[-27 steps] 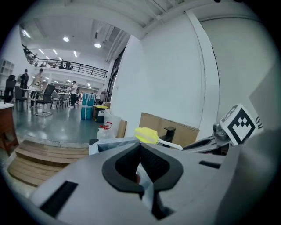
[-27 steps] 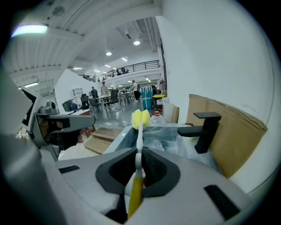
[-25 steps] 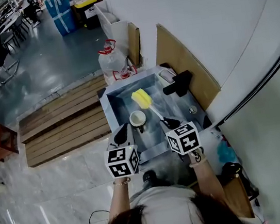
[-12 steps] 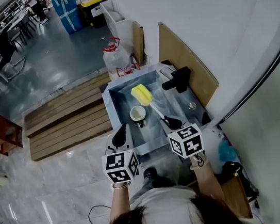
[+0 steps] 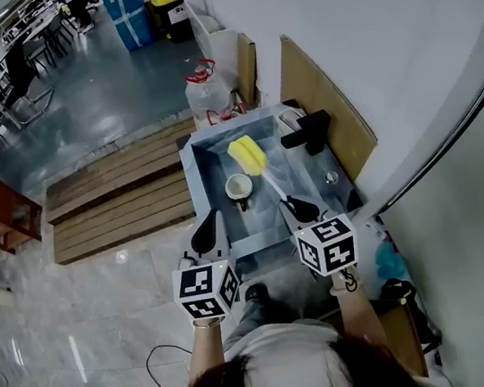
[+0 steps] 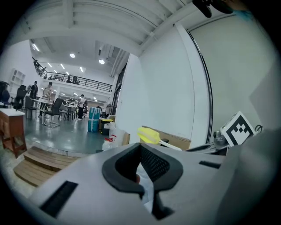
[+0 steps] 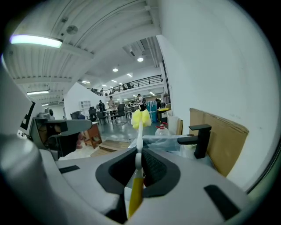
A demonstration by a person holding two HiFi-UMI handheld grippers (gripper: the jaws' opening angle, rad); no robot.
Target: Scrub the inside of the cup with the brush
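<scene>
Over the sink (image 5: 193, 179), the right claw (image 5: 299, 210) is clamped on the handle of the brush (image 5: 246, 156), with the yellow sponge head raised above the basin. The left claw (image 5: 207, 232) is closed, with nothing seen in it. The cup (image 5: 238, 187) stands upright and unheld on the sink floor, just beside the sponge head. The next move likely calls for tipping the head squarely down into the cup's mouth. The left claw would do well to steady the cup, which could otherwise skid or topple. The cup is pale and round-mouthed, with what looks like a dark handle toward the person. Its inside is too small to judge.
</scene>
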